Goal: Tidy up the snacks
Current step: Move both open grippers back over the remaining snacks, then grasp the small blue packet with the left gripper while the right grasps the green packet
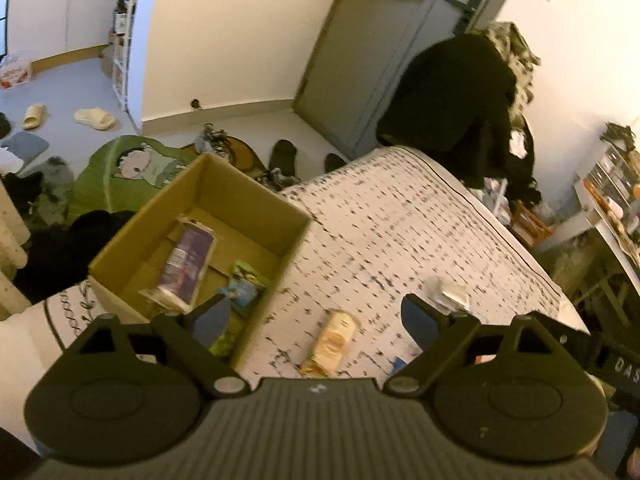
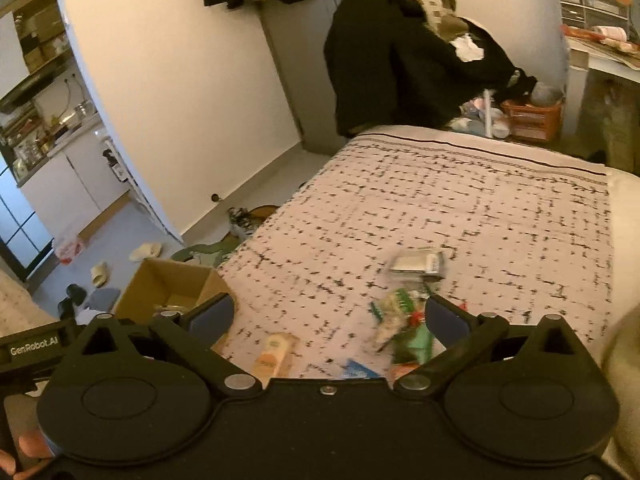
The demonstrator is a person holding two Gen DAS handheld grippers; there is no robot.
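Note:
An open cardboard box (image 1: 168, 200) stands on the bed's left corner; inside lie a purple packet (image 1: 186, 264) and a green-blue packet (image 1: 245, 285). My left gripper (image 1: 316, 318) is open above the bedspread beside the box, nothing between its fingers. An orange biscuit packet (image 1: 334, 342) lies just ahead of it, and a clear silvery packet (image 1: 450, 294) farther right. My right gripper (image 2: 330, 318) is open and empty over the bed. Before it lie the orange packet (image 2: 274, 354), a green-and-white snack bag (image 2: 394, 312), a silvery packet (image 2: 418, 262) and a blue packet (image 2: 356, 370). The box (image 2: 168, 280) shows at left.
The patterned bedspread (image 2: 480, 208) stretches ahead. Dark coats (image 2: 372, 64) hang by the door beyond the bed's foot. An orange basket (image 2: 532, 118) sits on the floor, a desk (image 2: 600, 60) at right. Slippers (image 1: 94, 118) and clothes litter the floor left of the bed.

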